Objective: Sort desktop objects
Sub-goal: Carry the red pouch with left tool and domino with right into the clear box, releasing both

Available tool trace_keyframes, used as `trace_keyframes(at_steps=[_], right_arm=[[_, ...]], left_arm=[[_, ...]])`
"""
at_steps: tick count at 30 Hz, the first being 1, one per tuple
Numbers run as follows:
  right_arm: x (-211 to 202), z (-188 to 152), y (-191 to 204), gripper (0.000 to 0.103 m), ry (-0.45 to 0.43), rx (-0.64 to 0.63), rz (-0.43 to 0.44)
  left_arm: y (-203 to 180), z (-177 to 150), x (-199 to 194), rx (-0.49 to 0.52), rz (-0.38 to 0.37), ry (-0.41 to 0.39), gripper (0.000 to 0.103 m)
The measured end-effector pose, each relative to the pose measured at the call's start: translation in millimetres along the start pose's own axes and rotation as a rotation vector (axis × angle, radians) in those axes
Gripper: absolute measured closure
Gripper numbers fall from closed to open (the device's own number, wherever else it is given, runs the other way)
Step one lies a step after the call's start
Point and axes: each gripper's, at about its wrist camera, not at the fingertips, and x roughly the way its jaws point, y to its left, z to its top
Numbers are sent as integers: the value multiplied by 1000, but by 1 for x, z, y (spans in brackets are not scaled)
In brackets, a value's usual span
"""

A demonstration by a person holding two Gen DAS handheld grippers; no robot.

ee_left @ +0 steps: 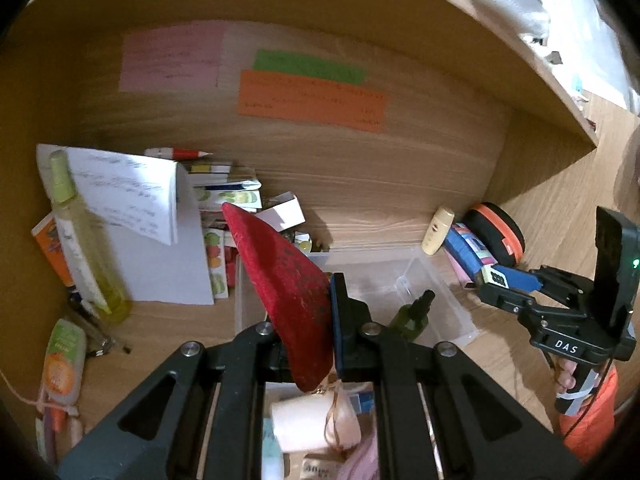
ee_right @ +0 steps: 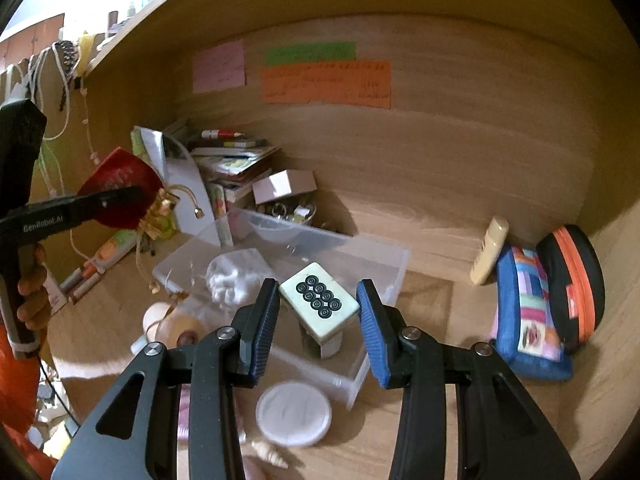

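The right gripper (ee_right: 318, 312) is clamped on a mahjong tile (ee_right: 319, 303), white with eight black rings on its face, caught by its corners between the blue pads so that it sits skewed. The left gripper (ee_left: 320, 320) is pressed together on a red velvet drawstring pouch (ee_left: 286, 280), whose gold cords hang loose below its jaws.

Directly below and ahead of both grippers lies the clear plastic bin (ee_right: 384, 276); it already holds a small dark green bottle (ee_left: 412, 316) and something white and crumpled (ee_right: 236, 280). To the right of the right gripper a blue patchwork pouch (ee_right: 528, 312) and a black case with an orange zip (ee_right: 576, 280) stand on the bench (ee_right: 440, 220) against the wall.

To do this well, I judge each hand should carry its piece low over its chosen spot before letting go. The tile's diagonal hold looks liable to twist, so keep that wrist steady and release close to the surface. The dangling cords could snag the bin's rim; lift them clear first.
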Motion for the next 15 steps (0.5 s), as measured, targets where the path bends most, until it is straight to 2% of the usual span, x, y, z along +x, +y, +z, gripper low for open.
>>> trace_keyframes(at_steps=[7, 15], right_arm=[[36, 18, 6, 67, 45, 16, 53], [84, 27, 26, 66, 132, -39, 47]], left_arm=[[2, 6, 35, 2, -12, 69, 93], [10, 7, 80, 11, 0, 159, 93]])
